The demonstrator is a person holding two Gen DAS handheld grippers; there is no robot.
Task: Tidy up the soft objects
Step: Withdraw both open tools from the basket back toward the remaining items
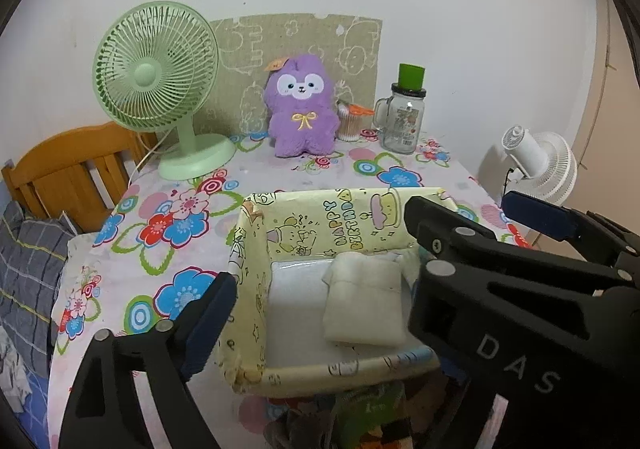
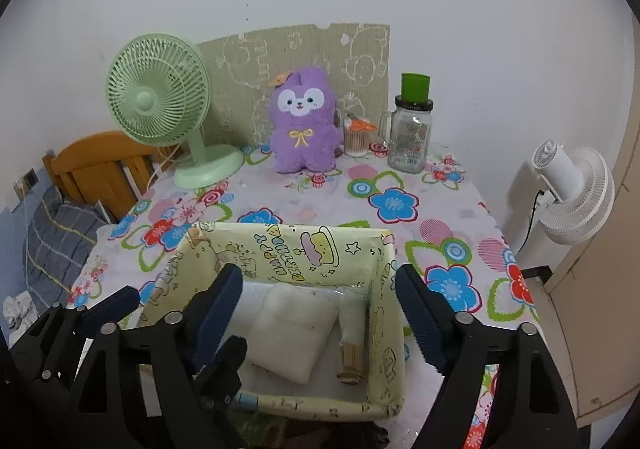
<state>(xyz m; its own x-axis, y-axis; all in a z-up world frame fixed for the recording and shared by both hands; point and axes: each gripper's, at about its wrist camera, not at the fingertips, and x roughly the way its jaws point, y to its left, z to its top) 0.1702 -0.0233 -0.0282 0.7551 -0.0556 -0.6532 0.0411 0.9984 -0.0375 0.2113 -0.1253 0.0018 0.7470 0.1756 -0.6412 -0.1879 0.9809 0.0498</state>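
The folded white cloth (image 1: 364, 303) lies flat on the floor of the yellow box (image 1: 256, 289), its long axis running from the box's near wall toward the far wall printed "HAPPY BIRTHDAY", one short end just beside that far wall. In the left wrist view it sits in the right half of the box floor, with a bare white patch to its left; in the right wrist view the same cloth (image 2: 294, 333) looks slightly skewed, its near corner turned toward the near wall. The box stands at the near edge of the desk (image 1: 168, 217), which is covered in a flower-printed cloth. The left gripper (image 1: 320, 313) hangs over the box with its jaws spread wide, one blue pad outside the left wall, nothing between them but the box and cloth below, untouched. The right gripper (image 2: 320, 313) is likewise spread, its pads apart above the box's side walls, holding nothing. Along the desk's far edge stand a green fan (image 1: 160, 89) at the far left corner, a purple plush toy (image 1: 300, 105) in the middle, a cup of cotton swabs (image 1: 350, 123) just beside it, and a glass jar (image 1: 402, 121) with a green cap toward the far right. A white fan (image 2: 572, 193) stands off the desk's right edge, and a wooden headboard (image 1: 72, 169) beyond the left edge.
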